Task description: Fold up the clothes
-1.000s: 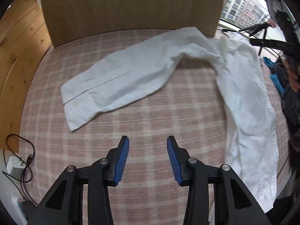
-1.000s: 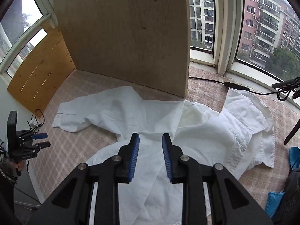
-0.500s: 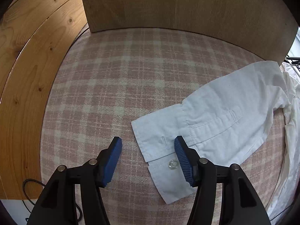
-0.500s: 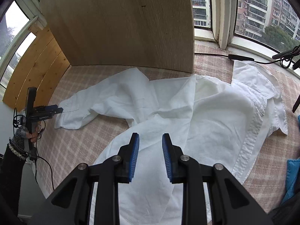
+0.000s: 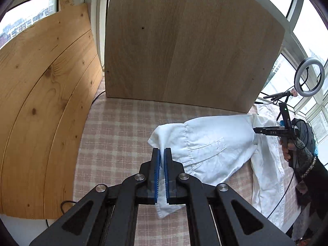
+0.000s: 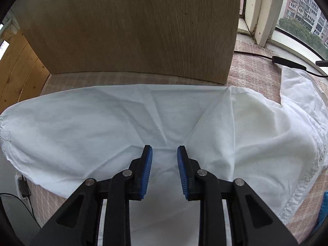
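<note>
White cotton long-sleeved shirt lies spread over the pink-and-cream checked cloth that covers the bench, its sleeve reaching toward the left. The left tool has its blue ribbed pads pressed together on the sleeve's cuff, which bunches and hangs between them. The right tool hovers just over the shirt's body with its pads spread apart, gripping nothing. Behind the shirt stands a tall light-brown wooden board; a knotty pine panel leans at the left.
</note>
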Demonstrator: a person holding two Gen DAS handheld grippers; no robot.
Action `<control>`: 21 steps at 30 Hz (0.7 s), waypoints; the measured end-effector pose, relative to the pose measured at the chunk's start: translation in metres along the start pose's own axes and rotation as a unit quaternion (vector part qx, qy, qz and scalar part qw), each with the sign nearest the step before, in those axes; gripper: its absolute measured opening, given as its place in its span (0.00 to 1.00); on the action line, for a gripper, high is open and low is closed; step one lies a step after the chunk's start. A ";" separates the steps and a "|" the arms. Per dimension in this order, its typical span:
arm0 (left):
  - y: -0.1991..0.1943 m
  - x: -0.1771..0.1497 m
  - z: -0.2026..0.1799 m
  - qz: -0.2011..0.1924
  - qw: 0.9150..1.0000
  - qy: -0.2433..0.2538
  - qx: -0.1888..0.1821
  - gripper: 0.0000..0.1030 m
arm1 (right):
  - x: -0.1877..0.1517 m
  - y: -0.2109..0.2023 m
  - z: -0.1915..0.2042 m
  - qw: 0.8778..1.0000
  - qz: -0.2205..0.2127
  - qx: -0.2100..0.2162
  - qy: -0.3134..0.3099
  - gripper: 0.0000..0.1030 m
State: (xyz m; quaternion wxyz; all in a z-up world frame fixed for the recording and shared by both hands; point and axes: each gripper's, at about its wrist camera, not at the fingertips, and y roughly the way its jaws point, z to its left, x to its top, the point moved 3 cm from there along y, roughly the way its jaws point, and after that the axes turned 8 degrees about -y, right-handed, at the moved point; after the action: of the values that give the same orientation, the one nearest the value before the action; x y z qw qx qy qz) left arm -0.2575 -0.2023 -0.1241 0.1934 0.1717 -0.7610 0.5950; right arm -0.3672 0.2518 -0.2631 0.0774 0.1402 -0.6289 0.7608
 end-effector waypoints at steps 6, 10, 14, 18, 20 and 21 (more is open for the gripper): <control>0.039 -0.017 0.005 0.043 0.999 0.000 0.029 0.03 | 0.000 -0.031 0.008 1.000 -0.028 0.006 -0.003 0.24; -0.001 -0.015 -0.042 -0.005 0.999 0.032 -0.034 0.03 | -0.029 -0.088 0.000 0.998 -0.057 0.032 0.002 0.24; -0.054 -0.022 -0.110 -0.044 0.991 0.102 -0.077 0.03 | -0.073 -0.154 -0.025 0.992 -0.091 0.085 0.036 0.25; -0.099 -0.051 -0.182 -0.066 0.978 0.166 -0.104 0.04 | -0.130 -0.225 -0.045 0.975 -0.120 0.180 0.052 0.27; -0.114 -0.075 -0.219 -0.068 0.972 0.197 -0.109 0.04 | -0.157 -0.259 -0.045 0.969 -0.132 0.204 0.032 0.38; -0.118 -0.089 -0.237 -0.066 0.969 0.211 -0.108 0.04 | -0.171 -0.274 -0.046 0.968 -0.138 0.209 0.018 0.40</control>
State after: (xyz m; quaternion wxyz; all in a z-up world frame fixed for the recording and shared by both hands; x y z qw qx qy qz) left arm -0.1013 0.0029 -0.0179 0.4062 0.0701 -0.7494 0.5182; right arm -0.1302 0.3604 -0.0680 0.1621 0.2251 -0.4292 0.8596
